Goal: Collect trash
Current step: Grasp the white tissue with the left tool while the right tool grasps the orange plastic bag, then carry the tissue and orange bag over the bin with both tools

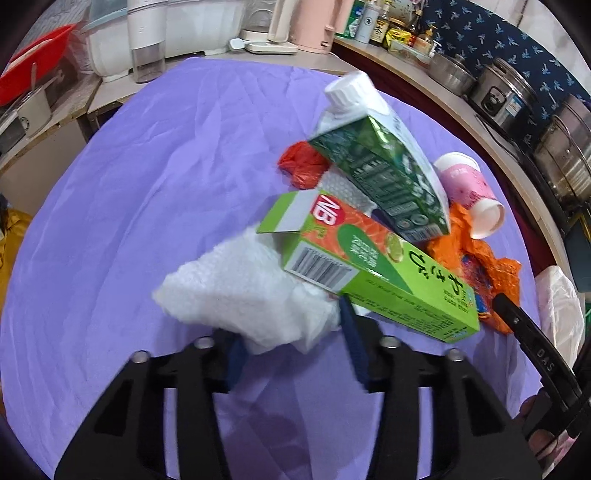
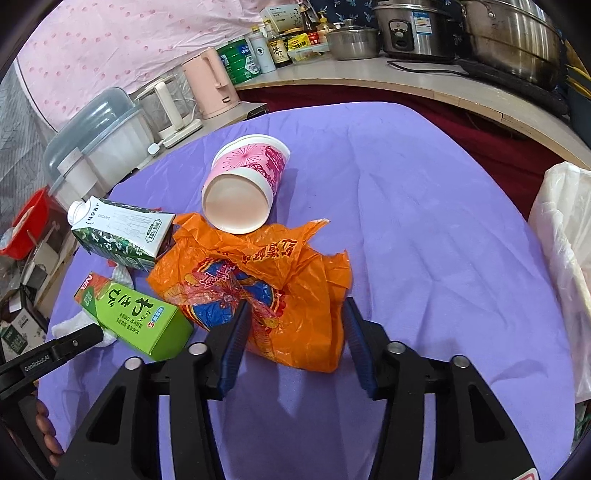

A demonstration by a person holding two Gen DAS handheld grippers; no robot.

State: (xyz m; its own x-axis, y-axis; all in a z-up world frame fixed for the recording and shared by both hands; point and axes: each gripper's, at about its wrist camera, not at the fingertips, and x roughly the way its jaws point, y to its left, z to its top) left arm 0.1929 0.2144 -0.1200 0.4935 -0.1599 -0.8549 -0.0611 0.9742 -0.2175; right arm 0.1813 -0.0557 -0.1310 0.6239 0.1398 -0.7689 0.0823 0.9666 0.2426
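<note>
A heap of trash lies on the purple cloth [image 1: 147, 206]: a white bubble-wrap piece [image 1: 236, 291], a green box [image 1: 369, 269], a dark green carton [image 1: 384, 162], a red plastic scrap [image 1: 301, 164], a pink paper cup [image 2: 245, 184] on its side and an orange plastic bag [image 2: 266, 280]. My left gripper [image 1: 291, 343] is open, its fingers on either side of the bubble wrap's near edge. My right gripper [image 2: 295, 332] is open, its fingers on either side of the orange bag's near end. Whether either touches is unclear.
A white bag-lined bin [image 2: 565, 258] stands at the table's right edge. Behind the table a counter holds steel pots [image 2: 509, 33], a rice cooker [image 2: 413, 29], bottles, a pink kettle [image 2: 210, 85] and a covered dish rack [image 2: 96, 140]. A red basin [image 1: 33, 62] sits far left.
</note>
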